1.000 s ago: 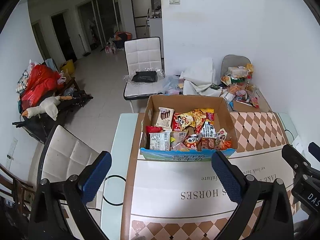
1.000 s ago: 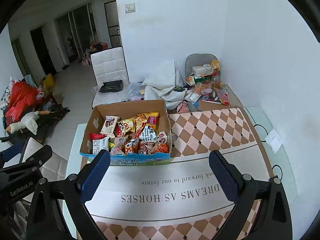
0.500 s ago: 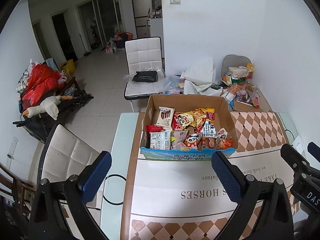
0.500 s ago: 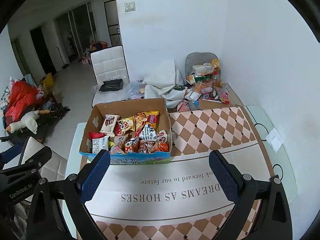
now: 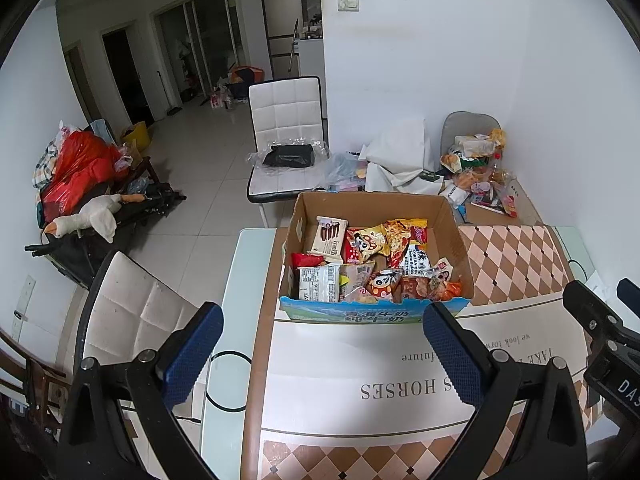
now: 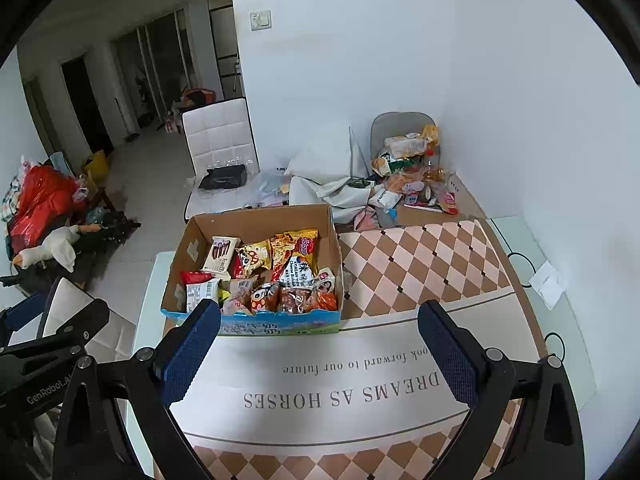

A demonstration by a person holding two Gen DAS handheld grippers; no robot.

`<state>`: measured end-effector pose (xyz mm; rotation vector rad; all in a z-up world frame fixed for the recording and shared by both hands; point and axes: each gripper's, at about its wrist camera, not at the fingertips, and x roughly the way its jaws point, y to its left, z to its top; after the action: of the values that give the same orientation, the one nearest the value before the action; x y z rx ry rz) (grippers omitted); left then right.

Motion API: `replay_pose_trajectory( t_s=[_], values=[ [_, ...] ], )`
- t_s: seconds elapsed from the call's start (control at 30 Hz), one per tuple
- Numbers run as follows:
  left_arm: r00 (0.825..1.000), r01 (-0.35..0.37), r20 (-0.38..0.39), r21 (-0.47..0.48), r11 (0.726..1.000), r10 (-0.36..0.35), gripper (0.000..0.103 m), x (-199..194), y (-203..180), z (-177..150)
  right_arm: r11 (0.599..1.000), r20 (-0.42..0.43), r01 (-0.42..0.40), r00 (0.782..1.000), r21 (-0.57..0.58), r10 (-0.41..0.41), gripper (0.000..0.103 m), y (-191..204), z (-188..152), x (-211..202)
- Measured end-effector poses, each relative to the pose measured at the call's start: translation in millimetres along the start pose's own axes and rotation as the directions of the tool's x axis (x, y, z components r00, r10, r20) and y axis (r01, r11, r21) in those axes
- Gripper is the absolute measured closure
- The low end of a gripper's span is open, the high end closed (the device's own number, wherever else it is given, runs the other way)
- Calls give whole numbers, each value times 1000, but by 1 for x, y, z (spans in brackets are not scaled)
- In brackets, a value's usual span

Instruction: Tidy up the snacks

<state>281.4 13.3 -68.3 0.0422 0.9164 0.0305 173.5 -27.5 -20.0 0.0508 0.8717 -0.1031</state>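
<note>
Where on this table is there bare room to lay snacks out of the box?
Free: the white lettered band of the tablecloth between the cardboard box and both open grippers, and the checkered patch right of the box. Crowded: the box itself and the snack pile at the far corner.

A box point(image 5: 456, 236) sits on the tabletop point(image 5: 240, 264), toward its far left part, on a cloth point(image 6: 420, 264). Snacks point(image 5: 368, 264) lie packed inside the box. Behind the box stands a chair point(image 5: 286, 120). At the tabletop's far right corner lies a pile of packets point(image 6: 412, 176). Another chair point(image 5: 132, 312) stands left of the tabletop.
</note>
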Motion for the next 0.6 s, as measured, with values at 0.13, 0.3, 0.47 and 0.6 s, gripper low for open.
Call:
replay_pose_trajectory(
  t_s=[0.13, 0.3, 0.47, 0.6],
  values=[
    [1000, 0, -1, 2, 1000, 0, 1, 0, 0, 0, 1000, 0, 1, 1000, 0, -1, 2, 0, 0, 0],
    [1000, 0, -1, -1, 1000, 0, 1, 0, 0, -1, 1000, 1, 1, 1000, -1, -1, 2, 0, 0, 0],
    [1000, -1, 1, -1, 1000, 1, 1, 0, 0, -1, 1000, 1, 1, 1000, 2, -1, 2, 0, 0, 0],
    [1000, 5, 4, 6, 1000, -5, 1, 0, -4, 4, 1000, -2, 0, 1000, 3, 0, 2, 0, 0, 0]
  ],
)
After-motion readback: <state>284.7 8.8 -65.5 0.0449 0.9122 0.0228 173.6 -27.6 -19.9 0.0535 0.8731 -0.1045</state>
